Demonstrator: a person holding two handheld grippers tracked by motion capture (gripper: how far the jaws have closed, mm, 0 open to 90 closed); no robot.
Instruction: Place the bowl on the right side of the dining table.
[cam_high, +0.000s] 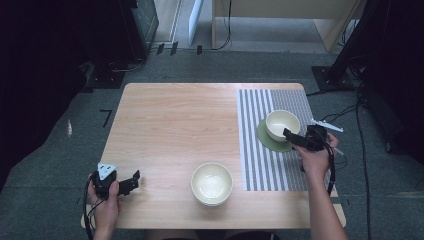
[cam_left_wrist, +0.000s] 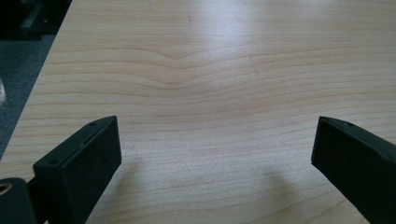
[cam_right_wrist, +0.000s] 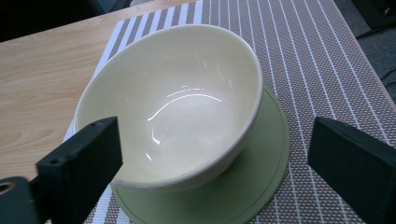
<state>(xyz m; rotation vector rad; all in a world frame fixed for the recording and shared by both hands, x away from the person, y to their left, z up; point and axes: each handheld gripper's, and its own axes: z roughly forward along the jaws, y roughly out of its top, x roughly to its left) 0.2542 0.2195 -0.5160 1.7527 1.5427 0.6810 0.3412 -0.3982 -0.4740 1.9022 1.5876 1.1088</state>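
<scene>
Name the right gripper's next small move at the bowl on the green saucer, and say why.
Probably draw the right gripper back from the bowl. The bowl already sits on the green saucer on the striped mat, and the jaws stand wide open with the pads off its rim, so nothing is left to hold there.

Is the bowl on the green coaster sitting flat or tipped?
Tipped. In the right gripper view the bowl leans, its rim lower toward the camera, resting on the coaster. It looks empty inside.
</scene>
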